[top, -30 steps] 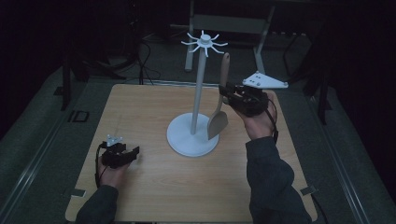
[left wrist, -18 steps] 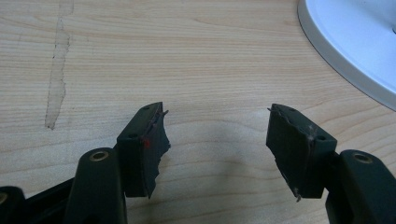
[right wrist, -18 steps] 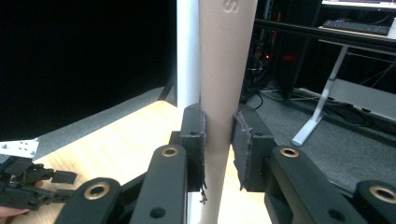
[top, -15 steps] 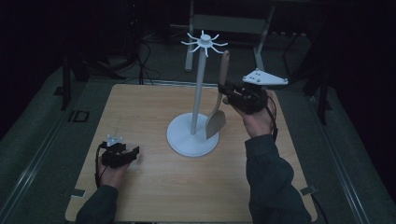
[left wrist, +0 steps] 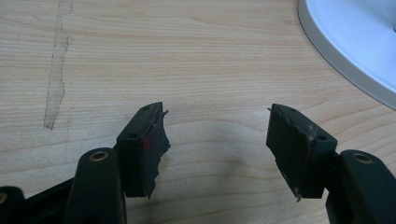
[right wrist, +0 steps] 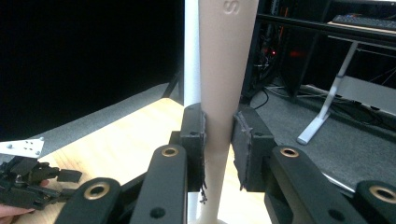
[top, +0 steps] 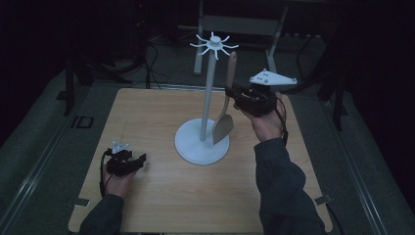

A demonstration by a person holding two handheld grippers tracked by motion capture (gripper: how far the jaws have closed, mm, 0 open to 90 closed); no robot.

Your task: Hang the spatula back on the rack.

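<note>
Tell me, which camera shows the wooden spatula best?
The high view: the whole spatula shows there, upright beside the white stand, held by the right gripper. The right gripper view shows only its handle between the jaws.

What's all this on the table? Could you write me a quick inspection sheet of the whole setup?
Surface: wooden table with a pale streak in the wood.
Job's things: white stand with hook arms on top; wooden spatula held upright, blade down, beside its pole.
Clutter: nothing seen.
Grippers: right gripper has its jaws shut on the spatula handle; left gripper rests low by the table, jaws open, holding nothing.
Cables: one trails from the right gripper; more lie on the floor behind.
Surroundings: dark room, grey floor, desk frame.
</note>
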